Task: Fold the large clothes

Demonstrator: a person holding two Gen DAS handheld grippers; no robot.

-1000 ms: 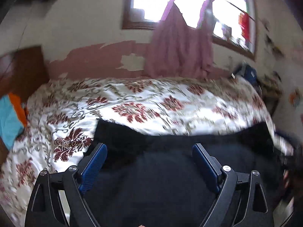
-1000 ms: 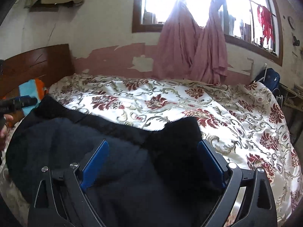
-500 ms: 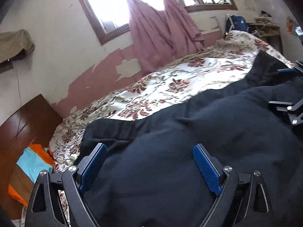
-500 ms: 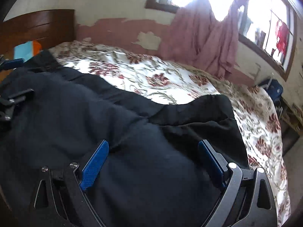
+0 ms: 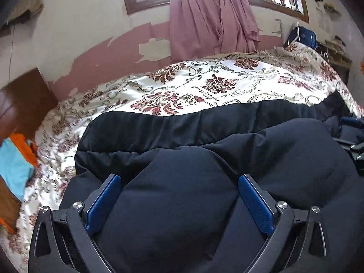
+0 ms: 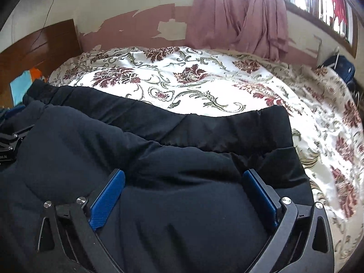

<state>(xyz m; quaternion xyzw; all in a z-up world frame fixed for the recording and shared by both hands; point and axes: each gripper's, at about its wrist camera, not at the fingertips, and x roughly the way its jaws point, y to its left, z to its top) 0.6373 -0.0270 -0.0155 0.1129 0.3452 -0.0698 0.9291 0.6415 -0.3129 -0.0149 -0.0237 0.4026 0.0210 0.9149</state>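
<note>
A large black garment (image 5: pixel 204 141) lies across the near side of the bed, with a folded edge along its far side; it also fills the lower half of the right wrist view (image 6: pixel 159 145). My left gripper (image 5: pixel 179 184) is open, its blue pads (image 5: pixel 103 201) wide apart with black cloth bulging between them. My right gripper (image 6: pixel 182 179) is open too, its blue pads (image 6: pixel 107 196) wide apart over the cloth. The right gripper's frame shows at the right edge of the left wrist view (image 5: pixel 350 136); the left gripper's frame shows at the left edge of the right wrist view (image 6: pixel 8 143).
The bed has a white bedspread (image 5: pixel 216 86) with dark red flowers (image 6: pixel 193 77). A brown wooden headboard (image 6: pixel 38 52) stands at the left, with turquoise and orange cloth (image 5: pixel 16 159) by it. Pink curtains (image 5: pixel 209 16) hang under the window. A blue bag (image 6: pixel 341 67) sits beyond the bed's right end.
Both grippers swung back to face the far wall and sit lower over the black garment. The cloth now lies flatter, with a straight folded edge across the bed.
</note>
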